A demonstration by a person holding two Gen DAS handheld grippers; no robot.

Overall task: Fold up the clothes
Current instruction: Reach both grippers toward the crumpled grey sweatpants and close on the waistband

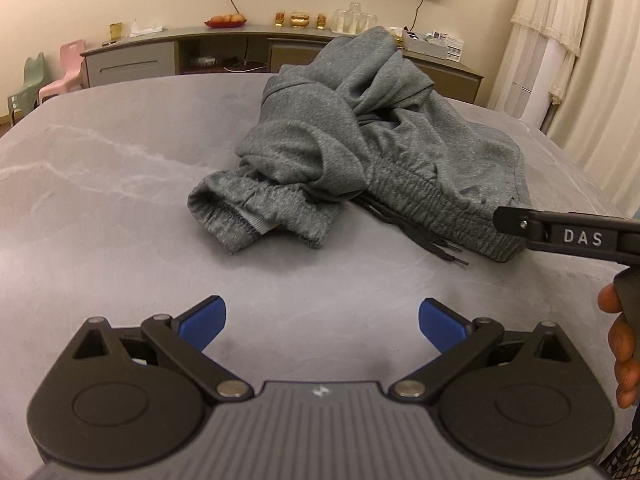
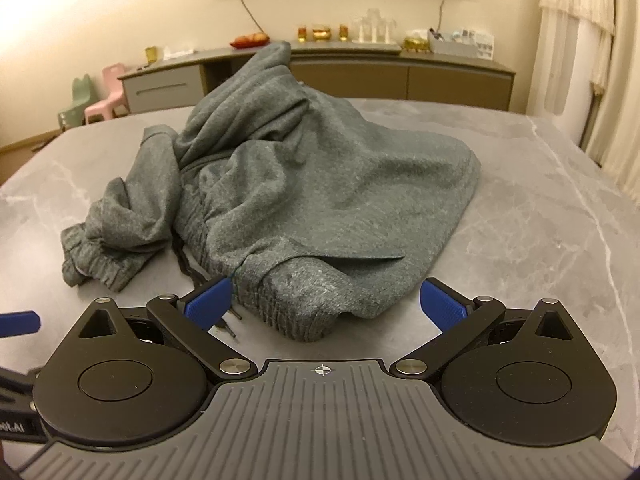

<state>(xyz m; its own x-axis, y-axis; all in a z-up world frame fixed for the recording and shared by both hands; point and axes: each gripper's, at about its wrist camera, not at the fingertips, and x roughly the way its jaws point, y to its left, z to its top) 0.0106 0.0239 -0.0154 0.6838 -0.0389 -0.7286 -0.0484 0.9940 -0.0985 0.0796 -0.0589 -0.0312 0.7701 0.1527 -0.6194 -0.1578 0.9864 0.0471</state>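
Grey sweatpants (image 1: 360, 128) lie in a crumpled heap on the grey marble table (image 1: 100, 200). Their elastic waistband (image 2: 288, 312) and black drawstring (image 1: 440, 244) face me, and a cuffed leg end (image 1: 240, 216) sticks out to the left. My left gripper (image 1: 322, 320) hangs open over bare table in front of the heap, holding nothing. My right gripper (image 2: 326, 304) is open too, with the waistband corner lying between its blue pads (image 2: 440, 304), which do not press on it. From the left wrist view, one right-gripper finger (image 1: 576, 236) reaches the waistband's right end.
A low sideboard (image 1: 132, 60) along the back wall carries a fruit plate (image 1: 226, 21), golden cups and glasses. Small pink (image 1: 66, 72) and green chairs stand at the back left. A curtain (image 1: 560, 40) hangs on the right. A hand (image 1: 622, 344) shows at the right edge.
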